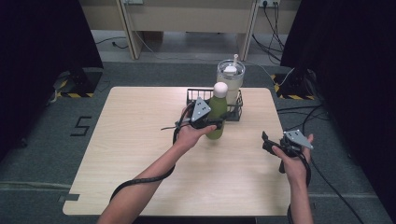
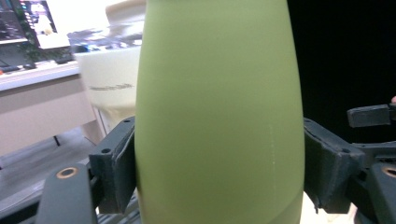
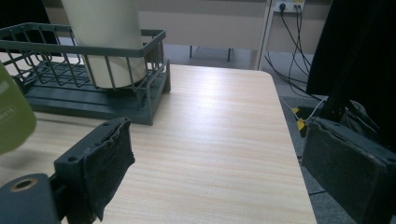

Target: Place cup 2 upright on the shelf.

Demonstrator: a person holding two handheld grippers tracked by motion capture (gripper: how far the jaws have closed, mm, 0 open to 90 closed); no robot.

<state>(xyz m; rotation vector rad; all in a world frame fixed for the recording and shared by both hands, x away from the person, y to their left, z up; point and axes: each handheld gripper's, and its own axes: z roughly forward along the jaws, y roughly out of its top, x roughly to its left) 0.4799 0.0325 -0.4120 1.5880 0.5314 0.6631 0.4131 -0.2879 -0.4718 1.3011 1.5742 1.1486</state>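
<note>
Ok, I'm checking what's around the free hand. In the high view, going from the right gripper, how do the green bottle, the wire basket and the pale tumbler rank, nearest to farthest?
1. Green bottle, to the left of the right gripper, held in the left gripper.
2. Wire basket, behind the bottle, toward the table's far edge.
3. Pale tumbler, standing in the basket's far part.

**Table and rack**

I see a light wooden table (image 1: 140,154) with rounded corners. A dark wire rack (image 1: 194,95) sits directly on it, at the far edge. Near and left of the rack I see bare wood.
</note>
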